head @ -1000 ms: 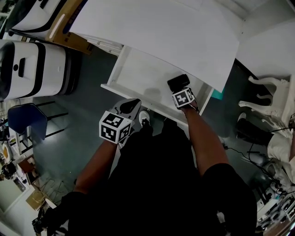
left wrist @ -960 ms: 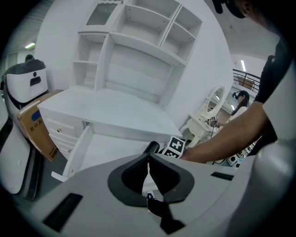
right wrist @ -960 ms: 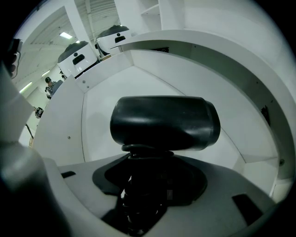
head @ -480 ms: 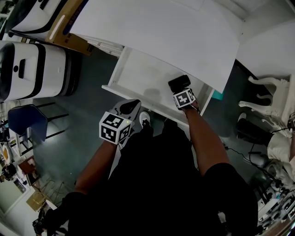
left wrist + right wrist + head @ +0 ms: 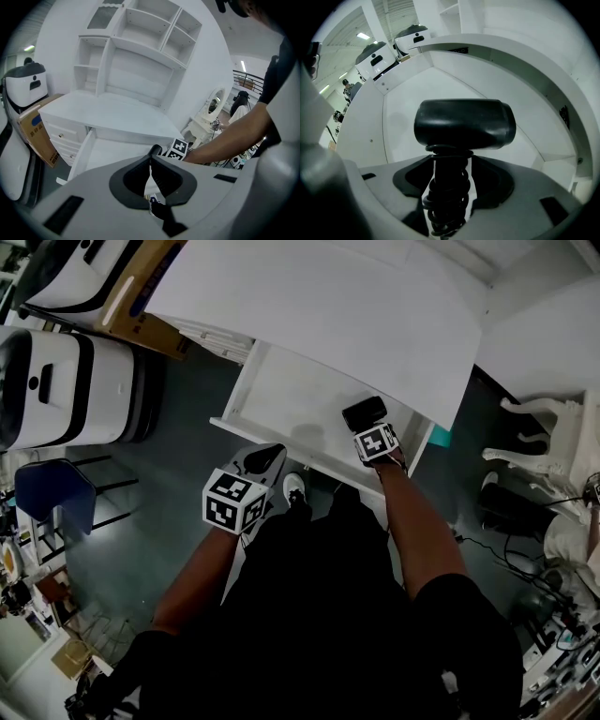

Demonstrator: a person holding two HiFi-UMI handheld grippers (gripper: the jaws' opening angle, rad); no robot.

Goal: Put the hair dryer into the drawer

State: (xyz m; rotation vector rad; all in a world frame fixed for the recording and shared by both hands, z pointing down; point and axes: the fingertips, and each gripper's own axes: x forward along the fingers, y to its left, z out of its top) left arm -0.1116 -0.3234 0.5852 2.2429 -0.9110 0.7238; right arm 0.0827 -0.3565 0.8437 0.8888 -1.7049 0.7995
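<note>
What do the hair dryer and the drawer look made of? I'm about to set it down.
Hair dryer: likely hard plastic, black satin; soft highlights on its smooth rounded barrel. Cord coiled round its handle: looks rubbery, dull. Drawer: probably painted or laminated board, matte white; flat, even panels, no grain showing.
</note>
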